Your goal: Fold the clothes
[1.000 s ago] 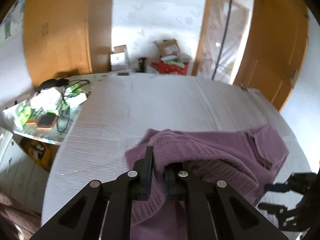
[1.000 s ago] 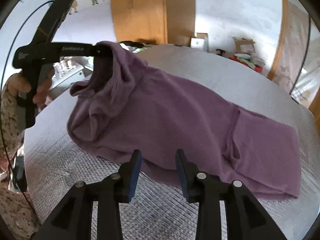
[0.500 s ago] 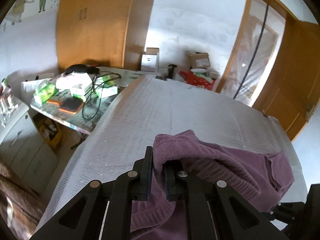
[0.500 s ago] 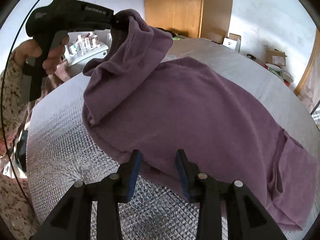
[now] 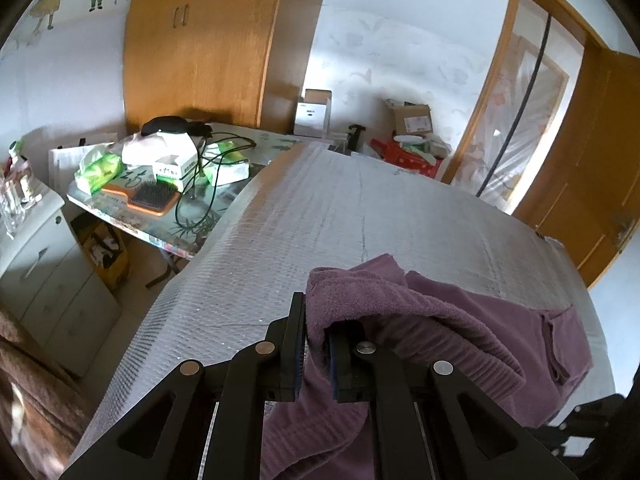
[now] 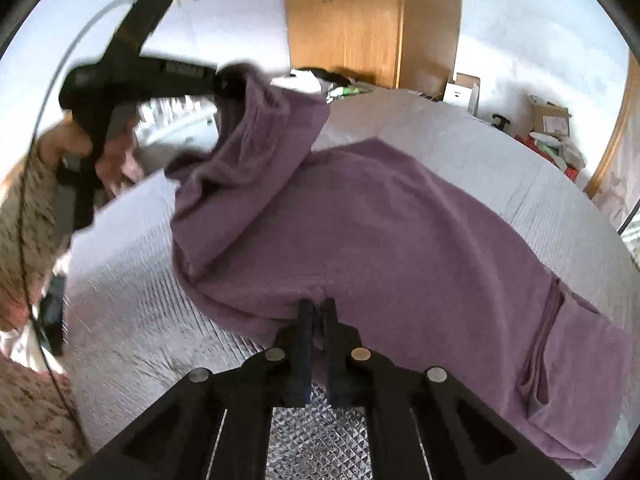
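A purple fleece garment (image 6: 400, 232) lies spread over a bed with a silvery quilted cover (image 6: 132, 312). My left gripper (image 5: 316, 320) is shut on a thick fold of the garment (image 5: 420, 320) and holds that end raised off the bed. In the right wrist view the left gripper (image 6: 224, 80) appears at upper left, held by a hand, with cloth draped from it. My right gripper (image 6: 318, 308) is shut on the garment's near hem, its jaws pinching the fabric edge low over the cover.
A cluttered glass side table (image 5: 168, 184) with a hairbrush, tissue packs and cables stands left of the bed. White drawers (image 5: 44, 264) are nearer left. A wooden wardrobe (image 5: 208, 40), boxes (image 5: 412, 124) and an open door (image 5: 592, 168) line the far walls.
The right gripper's jaws went from wide apart to pinched on the garment's near hem. The left gripper carried its raised fold sideways and rolled, swinging the view towards the side table.
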Demonstrator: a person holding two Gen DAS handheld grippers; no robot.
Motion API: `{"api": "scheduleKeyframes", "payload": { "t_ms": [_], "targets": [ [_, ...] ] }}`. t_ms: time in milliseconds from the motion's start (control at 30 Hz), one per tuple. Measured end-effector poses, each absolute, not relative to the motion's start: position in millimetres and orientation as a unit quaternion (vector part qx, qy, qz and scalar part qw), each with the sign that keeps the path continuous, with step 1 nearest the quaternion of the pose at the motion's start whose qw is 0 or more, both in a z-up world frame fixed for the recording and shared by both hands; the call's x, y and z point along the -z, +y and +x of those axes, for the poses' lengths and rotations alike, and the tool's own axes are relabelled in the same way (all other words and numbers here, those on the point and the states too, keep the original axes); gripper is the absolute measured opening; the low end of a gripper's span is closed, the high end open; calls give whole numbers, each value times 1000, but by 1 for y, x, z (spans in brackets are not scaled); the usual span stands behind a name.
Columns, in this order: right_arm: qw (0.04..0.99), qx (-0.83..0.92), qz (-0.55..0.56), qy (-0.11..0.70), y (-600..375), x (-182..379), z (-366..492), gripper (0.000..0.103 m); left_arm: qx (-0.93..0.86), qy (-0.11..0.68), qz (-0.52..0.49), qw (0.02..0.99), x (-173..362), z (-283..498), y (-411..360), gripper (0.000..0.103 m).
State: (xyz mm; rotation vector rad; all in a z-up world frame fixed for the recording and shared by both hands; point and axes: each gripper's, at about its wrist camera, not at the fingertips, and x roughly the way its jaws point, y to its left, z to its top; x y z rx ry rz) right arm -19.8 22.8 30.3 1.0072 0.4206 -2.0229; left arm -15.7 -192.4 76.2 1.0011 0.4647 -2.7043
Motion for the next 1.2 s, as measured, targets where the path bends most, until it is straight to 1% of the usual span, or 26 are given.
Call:
{"api": "scheduleKeyframes", "payload": {
  "t_ms": [167, 333, 533, 933, 1067, 1133, 1200],
  "targets": [
    [418, 810, 390, 128, 37, -55, -34, 4, 918, 162, 342, 119, -74, -15, -201, 10],
    [389, 839, 364, 110, 50, -79, -57, 4, 915, 175, 342, 125, -73, -14, -206, 10],
    [354, 865, 339, 104, 44, -94, -93, 4, 910, 188, 348, 126, -70, -19, -210, 10],
    [281, 891, 340, 103, 25, -83, -176, 2, 888, 253, 363, 130, -59, -33, -230, 10],
    [261, 893, 348, 113, 15, -73, -195, 2, 886, 252, 366, 133, -57, -38, -231, 10],
    [255, 892, 359, 101, 13, -68, -204, 2, 884, 255, 369, 127, -55, -39, -231, 10],
    [243, 892, 366, 105, 11, -61, -209, 2, 881, 260, 375, 123, -52, -40, -232, 10]
  ]
}}
